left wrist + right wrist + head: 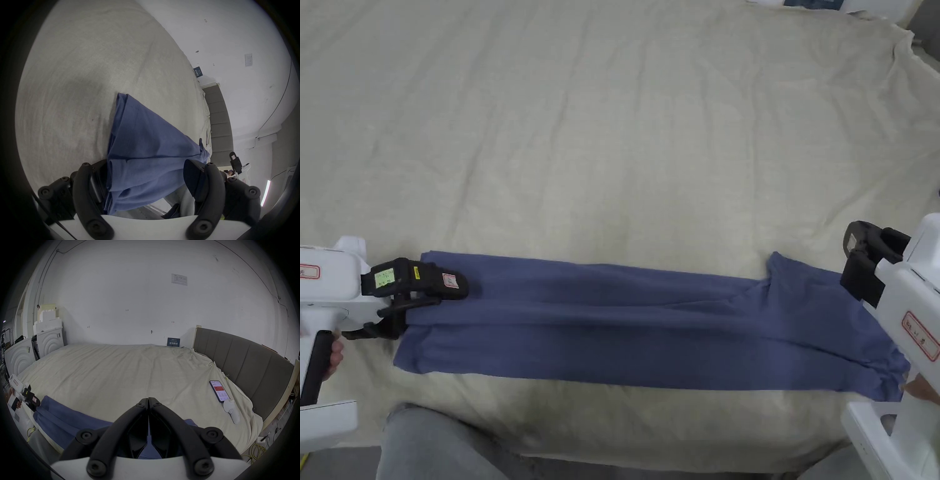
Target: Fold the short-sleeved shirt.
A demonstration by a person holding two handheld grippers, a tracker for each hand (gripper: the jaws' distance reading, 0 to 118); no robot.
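Note:
A blue short-sleeved shirt [637, 325] lies folded into a long narrow strip along the near edge of the bed [612, 125]. At the strip's left end my left gripper [440, 294] stands open. In the left gripper view the shirt [146, 146] runs between the wide-apart jaws of that gripper [141, 165], and the left jaw touches the cloth's edge. My right gripper [865, 247] hovers over the strip's right end. The right gripper view shows it [148, 398] shut, tips together with nothing between them, and the shirt [65, 418] below it.
A phone [219, 391] and a white hand-held device [231, 412] lie on the sheet near the grey headboard [243, 363]. White cabinets [21, 356] stand past the bed's far side. A person's knee in grey trousers [425, 444] is at the near edge.

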